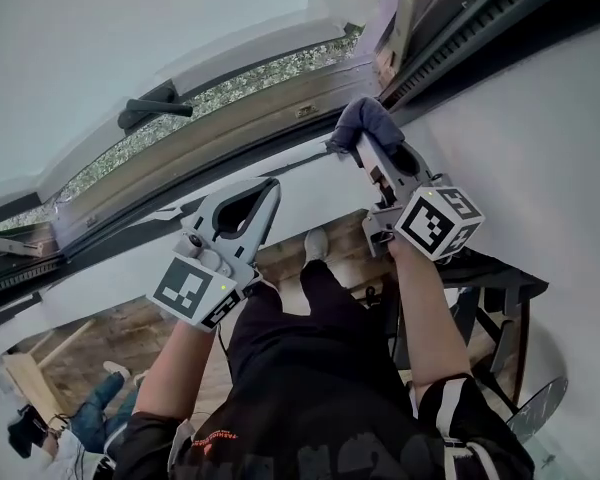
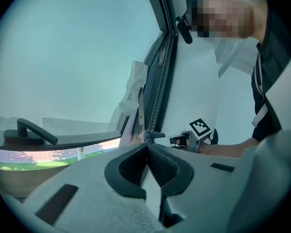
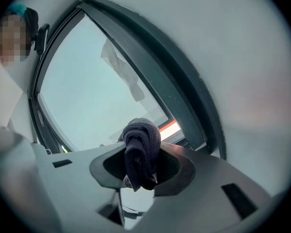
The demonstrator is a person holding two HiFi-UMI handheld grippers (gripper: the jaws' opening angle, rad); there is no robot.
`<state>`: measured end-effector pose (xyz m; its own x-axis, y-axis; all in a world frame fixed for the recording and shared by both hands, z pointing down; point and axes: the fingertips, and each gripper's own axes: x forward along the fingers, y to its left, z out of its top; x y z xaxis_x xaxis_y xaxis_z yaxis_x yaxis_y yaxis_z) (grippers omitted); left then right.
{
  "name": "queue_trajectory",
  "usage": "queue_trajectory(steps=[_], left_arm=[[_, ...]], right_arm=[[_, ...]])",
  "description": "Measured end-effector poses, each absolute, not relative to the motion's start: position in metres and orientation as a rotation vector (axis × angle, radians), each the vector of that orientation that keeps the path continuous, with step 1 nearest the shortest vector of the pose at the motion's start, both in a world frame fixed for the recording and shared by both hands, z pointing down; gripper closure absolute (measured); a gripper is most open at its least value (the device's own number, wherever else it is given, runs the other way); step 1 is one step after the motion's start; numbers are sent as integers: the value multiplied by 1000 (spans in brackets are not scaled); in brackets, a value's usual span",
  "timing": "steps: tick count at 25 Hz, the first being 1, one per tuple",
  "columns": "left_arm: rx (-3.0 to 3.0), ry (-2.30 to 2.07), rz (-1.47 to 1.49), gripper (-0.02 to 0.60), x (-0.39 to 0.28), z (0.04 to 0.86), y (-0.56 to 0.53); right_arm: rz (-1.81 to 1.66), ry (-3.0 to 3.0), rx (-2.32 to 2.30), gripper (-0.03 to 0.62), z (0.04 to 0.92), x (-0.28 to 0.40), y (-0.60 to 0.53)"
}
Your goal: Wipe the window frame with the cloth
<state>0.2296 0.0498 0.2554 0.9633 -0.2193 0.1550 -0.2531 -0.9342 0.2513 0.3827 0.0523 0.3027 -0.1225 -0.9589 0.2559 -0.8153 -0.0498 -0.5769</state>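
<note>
by the window frame point(image 1: 230, 136), right gripper point(image 3: 141, 155) clamps the cloth point(image 3: 141, 139); left gripper point(image 2: 146, 148) clenched empty.

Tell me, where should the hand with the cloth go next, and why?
Probably slide the right gripper leftwards along the window frame. It is shut on the cloth, which sits up by the frame's right corner, so the long rail lies to its left, waiting for a wipe.

Right tool point(image 1: 365, 148) at one o'clock gripping dark cloth point(image 1: 365, 118) at window frame point(image 1: 230, 133), left tool point(image 1: 272, 184) at eight o'clock, black handle point(image 1: 152, 111) at ten o'clock
</note>
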Motion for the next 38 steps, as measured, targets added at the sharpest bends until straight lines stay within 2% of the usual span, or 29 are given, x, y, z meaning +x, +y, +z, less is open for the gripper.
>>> queue_trajectory(steps=[27,38], left_arm=[[2920,-484,-14,561,113,167,36],[2954,-576,-66,561,61,134,24]], right_arm=[[-628,2361,-1753,476,181,237,38],[-480,2529,-1616,476,142,158,33]])
